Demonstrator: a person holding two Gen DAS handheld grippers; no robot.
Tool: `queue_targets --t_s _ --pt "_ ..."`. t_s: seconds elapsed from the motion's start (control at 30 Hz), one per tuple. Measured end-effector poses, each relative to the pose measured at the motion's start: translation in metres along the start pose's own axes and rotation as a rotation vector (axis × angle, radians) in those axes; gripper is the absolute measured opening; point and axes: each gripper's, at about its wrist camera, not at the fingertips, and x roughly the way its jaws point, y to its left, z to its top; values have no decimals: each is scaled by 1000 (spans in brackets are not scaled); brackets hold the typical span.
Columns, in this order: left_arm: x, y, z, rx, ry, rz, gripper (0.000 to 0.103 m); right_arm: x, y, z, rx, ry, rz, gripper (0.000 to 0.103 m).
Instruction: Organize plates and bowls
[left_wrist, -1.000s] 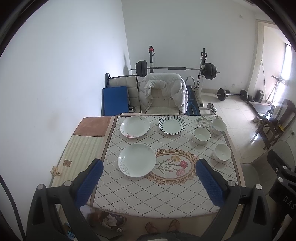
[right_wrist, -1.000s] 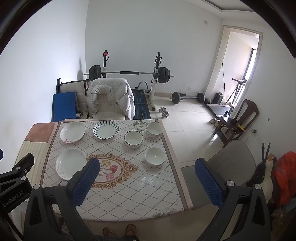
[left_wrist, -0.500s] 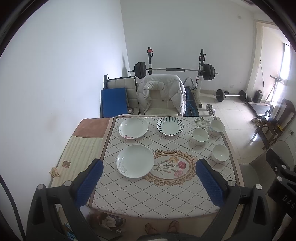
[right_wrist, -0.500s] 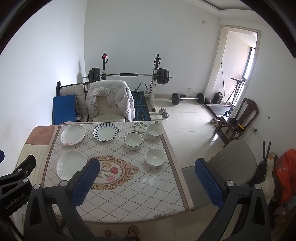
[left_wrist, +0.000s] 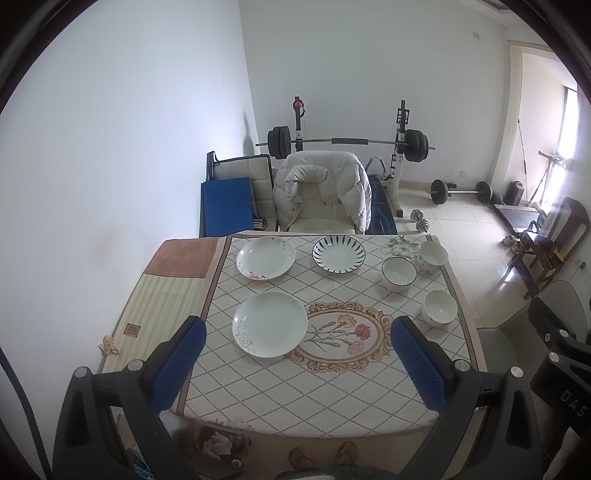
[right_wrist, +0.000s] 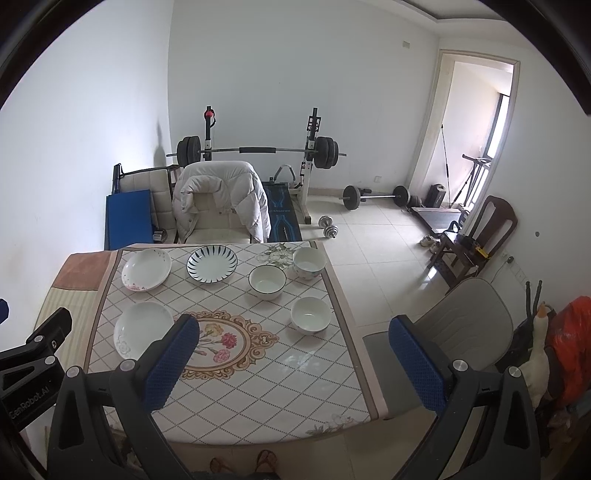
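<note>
On the table's patterned cloth (left_wrist: 303, 387) lie three plates: a white one near the front left (left_wrist: 269, 324), a white one with pink flowers behind it (left_wrist: 266, 257), and a blue-striped one (left_wrist: 338, 254). Three bowls stand at the right: a dark-rimmed one (left_wrist: 399, 273), a floral one at the far corner (left_wrist: 432, 256), a plain white one (left_wrist: 439, 307). The same dishes show in the right wrist view, such as the front plate (right_wrist: 142, 328) and the white bowl (right_wrist: 310, 314). My left gripper (left_wrist: 297, 363) and right gripper (right_wrist: 291, 363) are open, empty, high above the table's near edge.
A chair with a white jacket (left_wrist: 325, 192) stands behind the table. A grey chair (right_wrist: 458, 332) stands at the table's right. A barbell rack (left_wrist: 347, 142), dumbbells and a wooden chair (right_wrist: 476, 236) fill the room behind. A striped mat (left_wrist: 162, 295) lies left of the cloth.
Both grippers have risen and drawn back a little, so the table looks smaller and lower in both views. Jaws stay open. No dish has moved.
</note>
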Motion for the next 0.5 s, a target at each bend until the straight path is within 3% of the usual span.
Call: queue_targets --t_s 0.5 --pt "-1 -3 2 4 3 -1 102 0 -2 2 12 5 -2 103"
